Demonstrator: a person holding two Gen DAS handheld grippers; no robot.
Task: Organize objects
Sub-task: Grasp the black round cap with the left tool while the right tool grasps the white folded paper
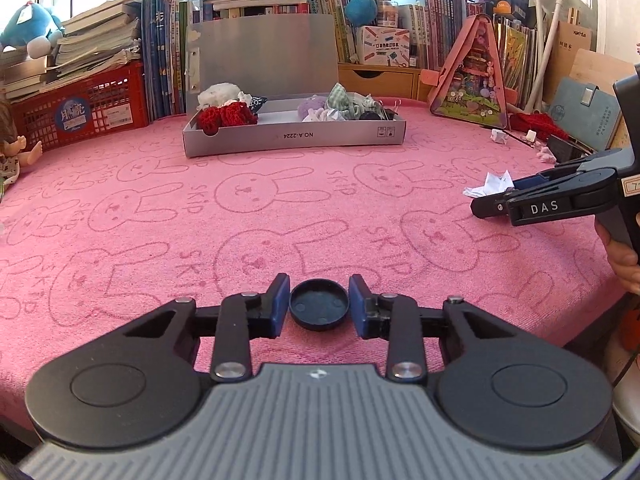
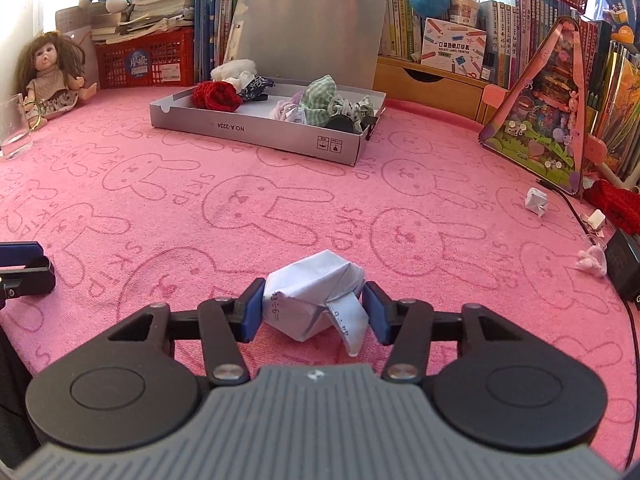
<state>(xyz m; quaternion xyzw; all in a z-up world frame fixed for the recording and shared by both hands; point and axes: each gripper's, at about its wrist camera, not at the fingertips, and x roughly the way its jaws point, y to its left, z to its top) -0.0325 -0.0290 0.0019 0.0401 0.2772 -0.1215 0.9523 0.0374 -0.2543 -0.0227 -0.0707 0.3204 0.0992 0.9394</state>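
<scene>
Presently: two hand-held grippers, each closed about a small item on the pink rabbit-print cloth.

Left gripper: pitched forward and down, low over the near edge of the cloth; blue pads touching either side of a round black cap that lies open side up; jaws at their narrowest, closed on the cap. Right gripper: likewise angled down; left pad pressed against a crumpled white paper ball, right pad at its loose flap; jaws part-closed around the paper. In the left wrist view the right gripper enters from the right edge, a hand on its grip. Grey lidded box, holding scrunchies and scraps, stands well apart at the far side.
</scene>
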